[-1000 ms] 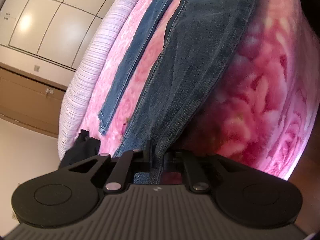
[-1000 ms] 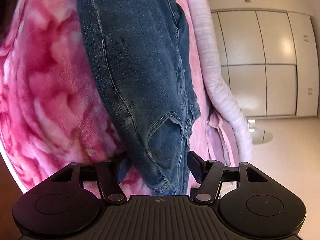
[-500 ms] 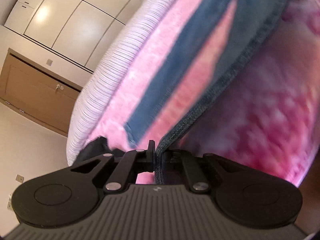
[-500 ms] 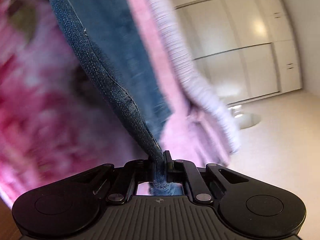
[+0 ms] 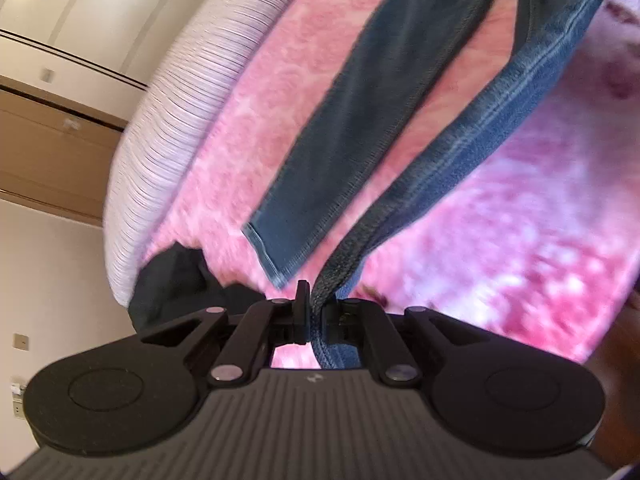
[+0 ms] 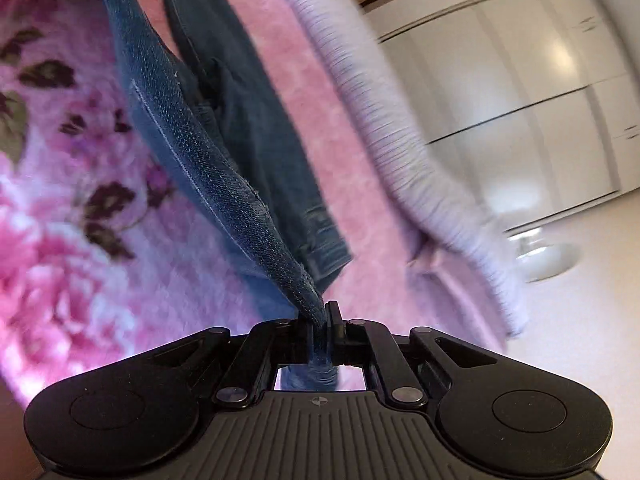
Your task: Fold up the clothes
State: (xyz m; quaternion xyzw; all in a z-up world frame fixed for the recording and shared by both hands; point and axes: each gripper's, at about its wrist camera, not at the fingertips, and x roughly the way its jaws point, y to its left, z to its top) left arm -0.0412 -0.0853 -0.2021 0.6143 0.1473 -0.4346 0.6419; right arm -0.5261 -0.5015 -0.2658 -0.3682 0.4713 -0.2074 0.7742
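Note:
A pair of blue jeans (image 5: 472,152) stretches over a pink flowered blanket (image 5: 540,240). In the left wrist view my left gripper (image 5: 314,312) is shut on a bunched hem of one trouser leg, which rises taut from the jaws; the other leg (image 5: 344,128) lies flat on the blanket. In the right wrist view my right gripper (image 6: 320,322) is shut on the denim at the other end of the jeans (image 6: 208,152), lifted off the blanket (image 6: 72,208). A folded part of the jeans with a seam (image 6: 280,184) trails below.
A lilac ribbed bed edge (image 5: 168,132) borders the blanket, also the lilac edge (image 6: 420,168) in the right view. A dark garment (image 5: 172,280) lies at the bed's corner. White wardrobe doors (image 6: 520,92), a wooden cabinet (image 5: 48,152) and pale floor (image 6: 568,340) lie beyond.
Both grippers have risen, pulling the jeans up off the blanket. The right gripper, open around the denim a second ago, has shut on it. The left has kept its grip.

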